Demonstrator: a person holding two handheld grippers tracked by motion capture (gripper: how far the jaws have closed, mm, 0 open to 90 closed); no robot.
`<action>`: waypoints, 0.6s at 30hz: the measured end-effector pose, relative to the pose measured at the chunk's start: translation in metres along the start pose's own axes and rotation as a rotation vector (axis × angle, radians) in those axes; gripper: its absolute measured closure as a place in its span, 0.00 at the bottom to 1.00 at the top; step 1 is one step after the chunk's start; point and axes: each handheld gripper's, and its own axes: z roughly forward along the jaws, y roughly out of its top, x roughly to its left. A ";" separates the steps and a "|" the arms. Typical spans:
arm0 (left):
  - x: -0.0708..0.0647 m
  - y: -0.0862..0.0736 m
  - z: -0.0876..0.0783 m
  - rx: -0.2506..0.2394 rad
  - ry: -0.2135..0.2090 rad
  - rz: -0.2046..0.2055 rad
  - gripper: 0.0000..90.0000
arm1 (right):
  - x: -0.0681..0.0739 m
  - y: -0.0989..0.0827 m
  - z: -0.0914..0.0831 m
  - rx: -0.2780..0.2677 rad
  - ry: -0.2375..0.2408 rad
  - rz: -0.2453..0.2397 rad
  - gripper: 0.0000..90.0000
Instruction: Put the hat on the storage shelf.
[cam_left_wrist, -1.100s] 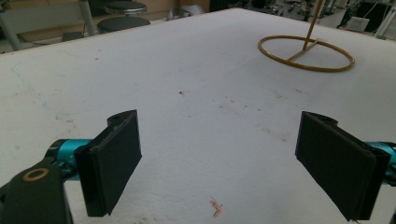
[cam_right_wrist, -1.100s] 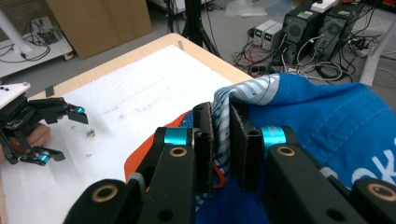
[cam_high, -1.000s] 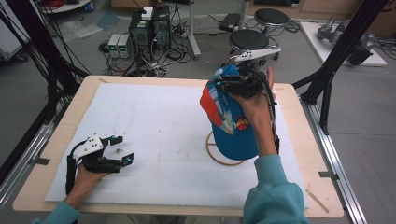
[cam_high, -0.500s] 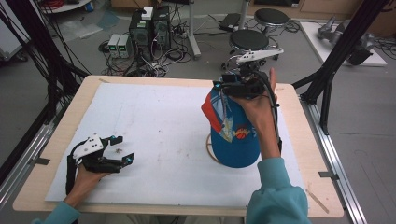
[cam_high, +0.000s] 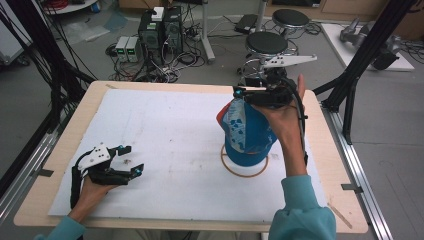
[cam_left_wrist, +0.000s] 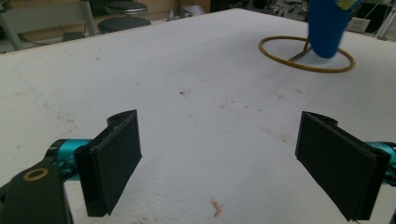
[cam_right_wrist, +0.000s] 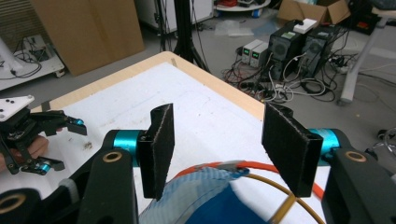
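Wooden table (cam_high: 320, 210) with a white sheet (cam_high: 170, 135) over most of its top; floor behind is cluttered with computer towers (cam_high: 161, 25), cables and two round stools (cam_high: 266, 42). Blue cap (cam_high: 246, 134) sits over toward the person's right on a thin gold wire stand (cam_high: 244, 172), whose ring base lies flat on the sheet; the cap has a light patterned panel and an orange edge. Right gripper (cam_high: 241, 93) is up at the top of the cap, hand wrapped around its body from behind. In the right gripper view the jaws are spread apart, cap fabric (cam_right_wrist: 205, 186) just below and between them, not pinched; the orange edge and a gold wire of the stand run under the right-hand jaw. Left gripper (cam_high: 131, 159) rests low on the sheet at the near left, well apart from the cap, jaws wide and empty. Left gripper view looks across bare sheet to the stand ring (cam_left_wrist: 306, 53) and the cap's blue lower end (cam_left_wrist: 327, 25) far off. Small orange scrap (cam_left_wrist: 215, 206) on the sheet just ahead of the left jaws; a few dark specks around it.
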 end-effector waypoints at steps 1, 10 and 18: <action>0.000 0.000 0.000 0.000 0.001 0.000 0.16 | 0.000 -0.001 -0.001 -0.006 0.002 0.003 0.48; 0.000 0.000 0.000 -0.002 0.004 -0.001 0.16 | -0.001 -0.014 -0.012 -0.046 -0.007 0.006 0.42; 0.000 -0.001 -0.003 -0.030 0.017 -0.006 0.16 | 0.001 -0.033 -0.033 -0.111 -0.027 0.027 0.29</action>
